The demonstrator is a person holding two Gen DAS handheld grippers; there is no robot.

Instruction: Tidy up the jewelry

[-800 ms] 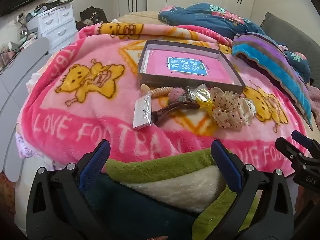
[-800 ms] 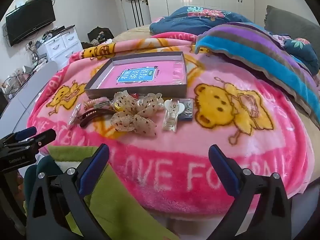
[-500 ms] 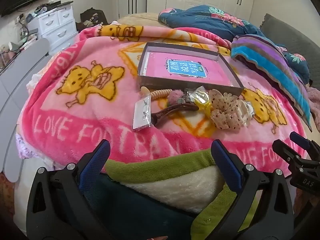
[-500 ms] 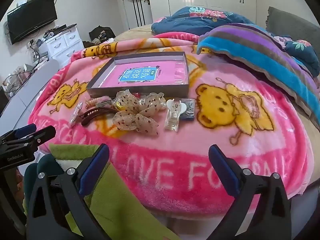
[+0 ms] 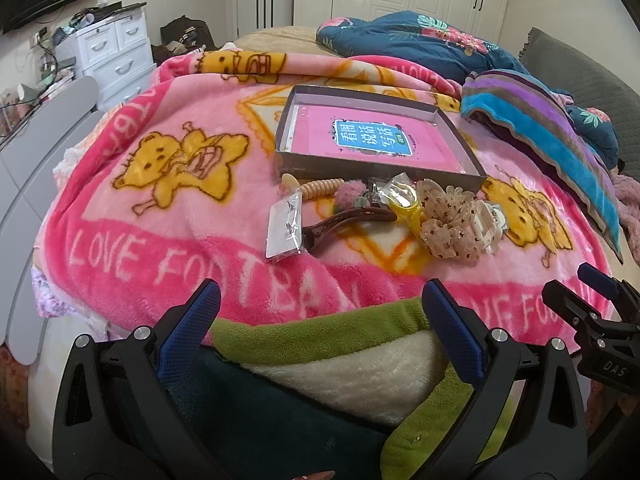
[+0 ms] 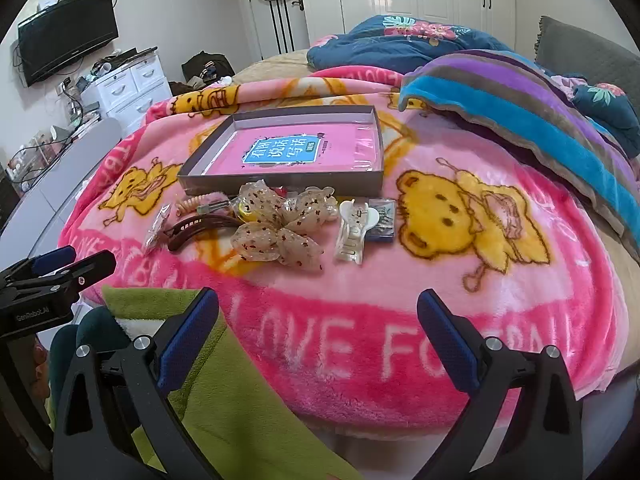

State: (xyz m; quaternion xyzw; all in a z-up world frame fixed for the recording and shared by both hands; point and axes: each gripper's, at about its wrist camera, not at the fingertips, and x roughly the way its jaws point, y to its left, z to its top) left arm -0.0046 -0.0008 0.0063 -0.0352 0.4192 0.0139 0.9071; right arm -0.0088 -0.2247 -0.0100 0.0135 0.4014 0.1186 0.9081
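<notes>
i had the bed point(image 6: 560, 320) filling both views, covered by a pink bear-print blanket point(image 6: 360, 344) with a striped blanket point(image 6: 520, 112) and a dark floral quilt point(image 6: 400, 40) heaped toward its far side. a white drawer chest point(image 6: 128, 84) stood off to the left by the wall. on the pink blanket lay a shallow grey box point(image 6: 280, 182) with a pink booklet point(image 6: 296, 152) flat inside it. the jewelry sat in a loose cluster just in front of the box's near wall: a spotted fabric bow point(image 6: 276, 232) in the middle, a brown hair clip point(image 6: 196, 228) to its left, a pearly claw clip point(image 6: 352, 232) to its right with a small dark card point(image 6: 382, 222) touching it, a clear packet point(image 5: 285, 226) at the left end, a coiled peach hair tie point(image 5: 320, 189), a fuzzy pink bobble point(image 5: 349, 196) and a yellow piece point(image 5: 408, 204) in clear wrap. a green and cream garment point(image 5: 340, 340) lay under my near edge. my left gripper point(image 5: 318, 316) and right gripper point(image 6: 318, 314) both hovered short of the cluster, fingers spread as wide as they go and holding nothing.
</notes>
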